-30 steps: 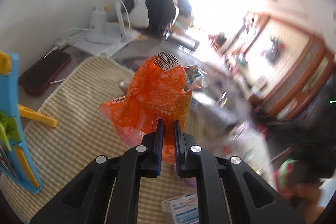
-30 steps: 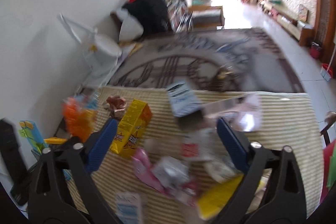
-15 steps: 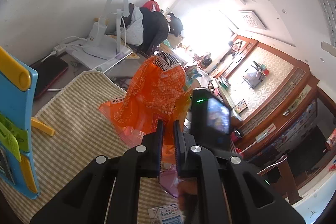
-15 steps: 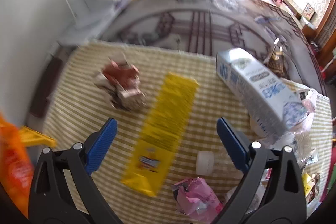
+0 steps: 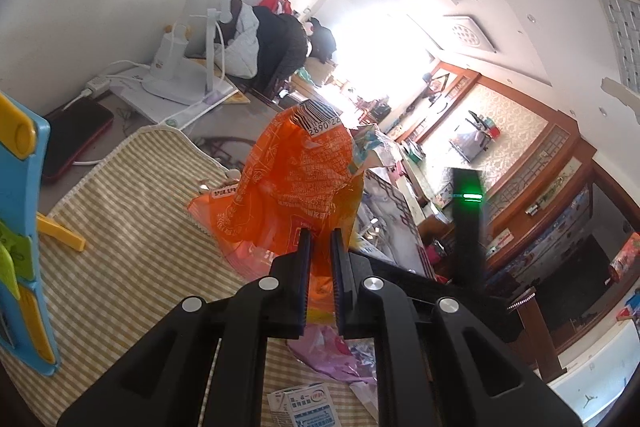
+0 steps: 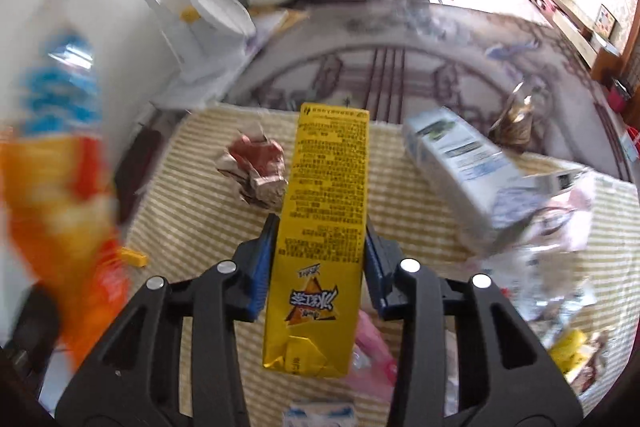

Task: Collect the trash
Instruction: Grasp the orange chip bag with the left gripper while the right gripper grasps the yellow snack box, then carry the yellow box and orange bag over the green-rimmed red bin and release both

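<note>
Between the right gripper's (image 6: pixel 320 231) closing jaws sits the yellow carton (image 6: pixel 324 227), sides touching both pads.

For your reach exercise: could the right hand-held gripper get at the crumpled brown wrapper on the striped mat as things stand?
Probably not yet. The right hand-held gripper is closing on the yellow carton, which fills its jaws. The crumpled brown wrapper lies uncovered on the striped mat, just left of the carton.

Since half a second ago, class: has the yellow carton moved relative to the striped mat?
Yes. The yellow carton lay slanted on the striped mat; it now stands lengthwise between the closing right tongs, their pads at its sides.
</note>
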Motion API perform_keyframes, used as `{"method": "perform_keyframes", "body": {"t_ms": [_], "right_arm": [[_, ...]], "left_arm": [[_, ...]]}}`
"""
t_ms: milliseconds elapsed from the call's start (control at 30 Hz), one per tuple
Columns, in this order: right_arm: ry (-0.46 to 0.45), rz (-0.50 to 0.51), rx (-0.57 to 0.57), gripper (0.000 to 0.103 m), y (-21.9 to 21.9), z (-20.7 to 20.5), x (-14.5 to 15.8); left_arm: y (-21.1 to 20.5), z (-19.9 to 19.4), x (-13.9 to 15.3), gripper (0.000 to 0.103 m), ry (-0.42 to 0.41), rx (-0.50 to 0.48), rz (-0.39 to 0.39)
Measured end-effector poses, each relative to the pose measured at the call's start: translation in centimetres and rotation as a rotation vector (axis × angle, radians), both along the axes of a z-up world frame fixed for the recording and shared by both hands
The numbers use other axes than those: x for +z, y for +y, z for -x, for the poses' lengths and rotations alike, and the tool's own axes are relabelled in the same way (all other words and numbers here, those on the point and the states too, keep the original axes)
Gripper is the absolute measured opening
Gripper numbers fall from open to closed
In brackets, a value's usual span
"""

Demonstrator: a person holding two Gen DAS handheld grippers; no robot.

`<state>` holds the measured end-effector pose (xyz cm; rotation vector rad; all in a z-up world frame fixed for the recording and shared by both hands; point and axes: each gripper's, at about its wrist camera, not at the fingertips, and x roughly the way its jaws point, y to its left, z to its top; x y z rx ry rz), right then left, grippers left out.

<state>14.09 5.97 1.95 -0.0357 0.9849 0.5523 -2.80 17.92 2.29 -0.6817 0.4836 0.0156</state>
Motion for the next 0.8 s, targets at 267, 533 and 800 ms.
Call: {"method": "perform_keyframes", "body": {"t_ms": [267,533,800], "right_arm": [[-0.093,-0.054,-0.049,0.036,-12.7,4.0,3.1],[-0.202,-0.037,-0.177,0.036,-24.3,5.6,2.8],[-0.249,-0.096,-0.396,0.036,-34.5,4.7,2.1]], "left_arm": [[-3.2,-1.2,-0.3,0.008,-0.007,-0.129,-0.013],[-8.8,-2.6,-0.7,0.008,0.018,-0.217,-0.154],[-16.9,-3.2,-1.7,0.008,0.069,-0.339,-0.153]]}}
